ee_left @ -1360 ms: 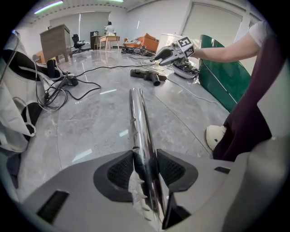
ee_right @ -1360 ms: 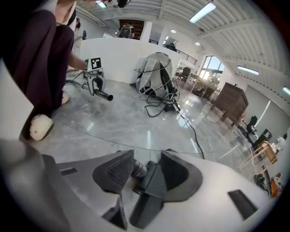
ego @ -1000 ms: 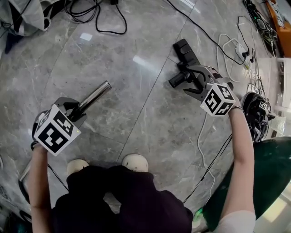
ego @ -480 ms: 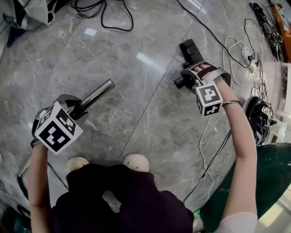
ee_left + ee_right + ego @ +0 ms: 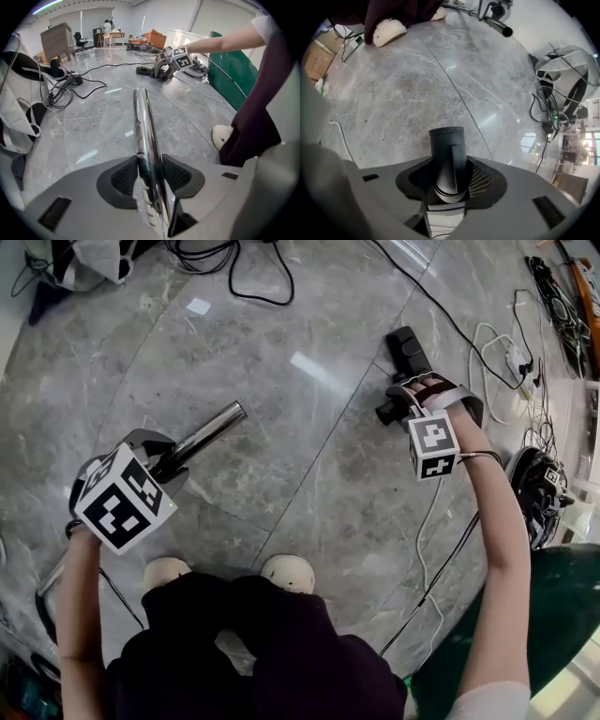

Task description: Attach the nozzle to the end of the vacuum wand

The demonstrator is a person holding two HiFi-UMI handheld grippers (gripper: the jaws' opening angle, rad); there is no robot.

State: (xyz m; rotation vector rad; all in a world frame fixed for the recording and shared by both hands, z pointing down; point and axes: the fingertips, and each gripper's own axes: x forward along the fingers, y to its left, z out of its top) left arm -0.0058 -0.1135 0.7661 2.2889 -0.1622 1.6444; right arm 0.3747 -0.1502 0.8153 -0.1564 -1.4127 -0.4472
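Note:
The chrome vacuum wand (image 5: 208,430) slants over the floor at the left, and my left gripper (image 5: 164,463) is shut on it. In the left gripper view the wand (image 5: 143,122) runs out between the pads toward the far nozzle (image 5: 145,70). The black nozzle (image 5: 409,348) lies on the floor at the upper right. My right gripper (image 5: 405,401) points down over its round neck. In the right gripper view the jaws are closing, and the neck (image 5: 449,154) stands between the pads, which touch it. The wand's open end (image 5: 499,27) shows at the top of that view.
Black cables (image 5: 244,287) loop at the top, and white cords and a power strip (image 5: 511,352) lie at the right. A vacuum body (image 5: 539,479) sits by the right edge above a green surface (image 5: 525,615). The person's slippers (image 5: 291,570) are near the middle bottom.
My right gripper has sunk onto the nozzle's neck and rolled, so its marker cube now faces up. Its jaws have narrowed around the neck. The left gripper and wand have stayed put.

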